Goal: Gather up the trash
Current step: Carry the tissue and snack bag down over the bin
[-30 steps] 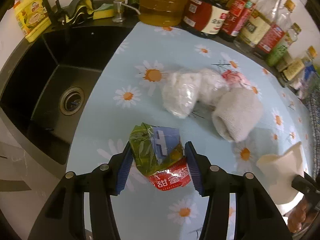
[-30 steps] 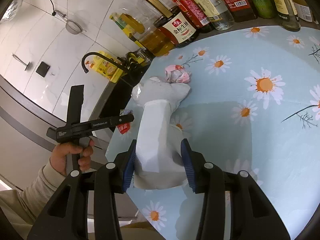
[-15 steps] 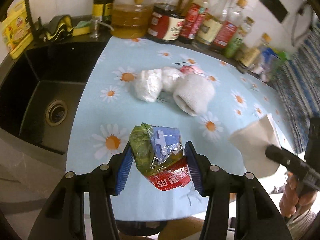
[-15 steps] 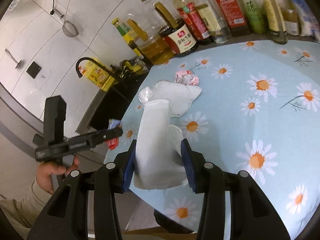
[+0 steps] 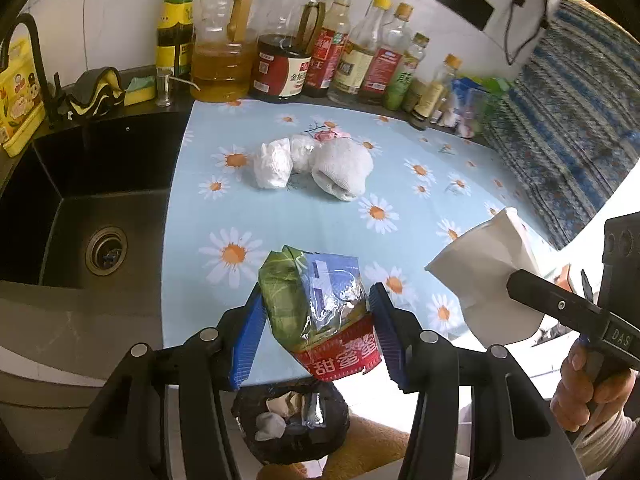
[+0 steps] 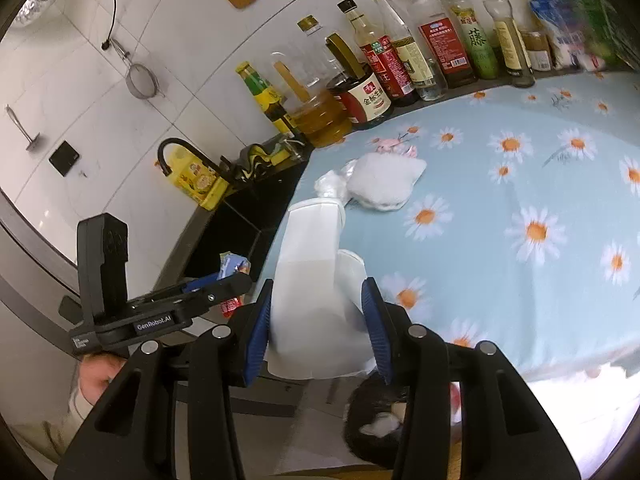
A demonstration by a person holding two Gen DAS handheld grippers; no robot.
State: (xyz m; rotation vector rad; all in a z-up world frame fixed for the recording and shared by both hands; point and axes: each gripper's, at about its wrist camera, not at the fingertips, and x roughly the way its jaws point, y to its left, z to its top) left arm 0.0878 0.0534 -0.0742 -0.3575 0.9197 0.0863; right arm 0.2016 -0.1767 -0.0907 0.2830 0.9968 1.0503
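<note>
- Trash seen from left wrist: crumpled snack wrapper (image 5: 320,304), green, blue and red, pinched between blue pads of left tongs (image 5: 316,322), held above tabletop edge.
- Directly below, black-lined trash bin (image 5: 292,428) holding white wads and foil scraps.
- On daisy-print tabletop (image 5: 280,216): white bundles (image 5: 312,162) huddled together, pink scrap behind.
- Black sink (image 5: 76,216) to left.
- From right wrist: white paper bag (image 6: 316,300) squeezed by right tongs (image 6: 318,322), off tabletop, bin (image 6: 372,424) underneath with a white wad inside.
- Oil and sauce bottles (image 6: 380,68) lined along wall.
</note>
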